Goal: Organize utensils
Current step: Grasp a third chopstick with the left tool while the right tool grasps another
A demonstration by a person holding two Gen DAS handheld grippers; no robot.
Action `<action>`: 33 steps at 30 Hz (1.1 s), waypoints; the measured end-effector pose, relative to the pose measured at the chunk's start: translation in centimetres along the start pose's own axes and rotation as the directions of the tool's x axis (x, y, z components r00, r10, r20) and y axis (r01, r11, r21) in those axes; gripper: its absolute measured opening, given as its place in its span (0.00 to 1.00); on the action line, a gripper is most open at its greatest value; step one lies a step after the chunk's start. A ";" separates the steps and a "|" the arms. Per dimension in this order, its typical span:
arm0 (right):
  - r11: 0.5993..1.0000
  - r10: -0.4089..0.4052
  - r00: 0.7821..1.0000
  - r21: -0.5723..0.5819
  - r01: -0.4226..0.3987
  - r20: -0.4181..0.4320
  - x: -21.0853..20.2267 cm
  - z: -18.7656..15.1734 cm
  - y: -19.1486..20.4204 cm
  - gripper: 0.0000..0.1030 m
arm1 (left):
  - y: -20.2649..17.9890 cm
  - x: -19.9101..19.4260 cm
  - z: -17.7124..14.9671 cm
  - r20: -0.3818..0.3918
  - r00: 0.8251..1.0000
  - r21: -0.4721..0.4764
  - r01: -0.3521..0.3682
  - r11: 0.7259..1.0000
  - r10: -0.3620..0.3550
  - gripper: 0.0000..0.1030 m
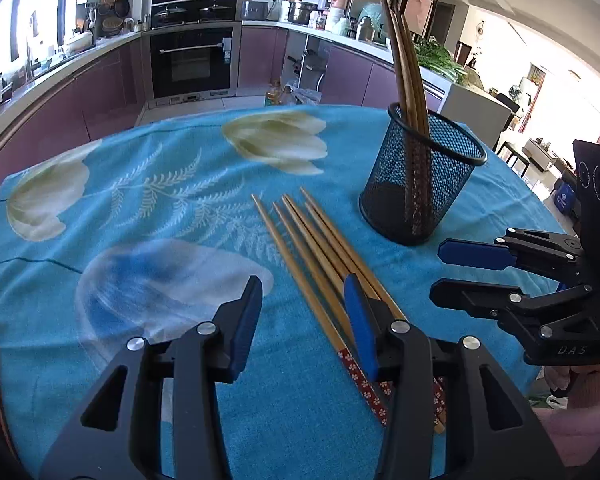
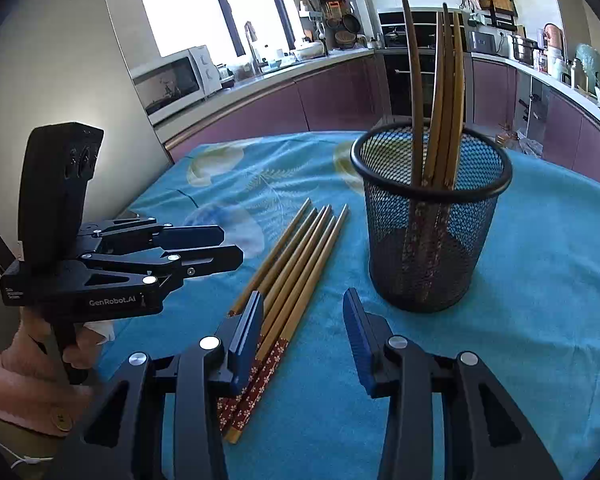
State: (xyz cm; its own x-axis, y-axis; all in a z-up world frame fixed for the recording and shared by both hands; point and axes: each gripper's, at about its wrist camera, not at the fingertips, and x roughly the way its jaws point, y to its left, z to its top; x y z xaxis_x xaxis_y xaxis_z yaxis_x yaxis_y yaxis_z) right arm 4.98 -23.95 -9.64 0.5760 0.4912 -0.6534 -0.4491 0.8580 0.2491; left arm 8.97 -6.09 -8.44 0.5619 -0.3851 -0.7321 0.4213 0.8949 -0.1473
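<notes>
Hovering low over the blue flowered cloth [image 1: 172, 184], the left gripper [image 1: 304, 320] has its blue-padded fingers spread wide with nothing between them. Its right finger sits over the handle ends of the loose chopsticks [image 1: 320, 248], though whether it touches them is hard to judge from this angle. Those chopsticks, five as far as can be counted, lie side by side on the cloth, patterned red ends toward the grippers. Further right stands the black mesh cup [image 1: 420, 184], upright, with several more chopsticks [image 1: 404, 60] leaning inside it, thin ends up. At the far right the right gripper [image 1: 452, 268] is also open and holds nothing, near the cup but apart from it.
</notes>
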 end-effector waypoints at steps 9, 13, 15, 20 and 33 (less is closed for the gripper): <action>1.000 -0.027 0.999 -0.014 0.027 -0.039 1.1 -1.0 0.7 0.38 | 0.0 1.5 -1.1 -0.036 0.999 -0.003 -0.012 1.000 0.012 0.41; 0.999 -0.046 0.998 -0.022 0.045 -0.045 1.5 -1.1 0.8 0.38 | 0.0 1.9 -1.1 -0.049 0.999 -0.002 -0.023 1.000 0.023 0.39; 0.999 -0.048 0.998 -0.024 0.047 -0.048 1.6 -1.1 0.9 0.38 | 0.0 2.0 -1.1 -0.054 0.998 -0.002 -0.021 1.000 0.021 0.38; 0.998 -0.060 0.997 -0.031 0.058 -0.056 2.2 -1.0 1.2 0.38 | -0.1 2.3 -1.1 -0.059 0.998 0.007 -0.030 1.000 0.031 0.38; 0.995 -0.097 0.993 -0.025 0.096 -0.072 2.4 -0.9 0.8 0.37 | -0.1 2.5 -1.3 -0.076 0.995 0.043 -0.059 0.997 0.062 0.33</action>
State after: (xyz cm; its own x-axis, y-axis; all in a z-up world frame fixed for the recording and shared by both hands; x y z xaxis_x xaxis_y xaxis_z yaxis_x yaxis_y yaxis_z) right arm 5.42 -22.25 -11.63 0.5660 0.3932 -0.7246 -0.4090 0.8971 0.1673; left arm 9.43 -6.84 -11.11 0.5315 -0.3106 -0.7881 0.4178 0.9054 -0.0751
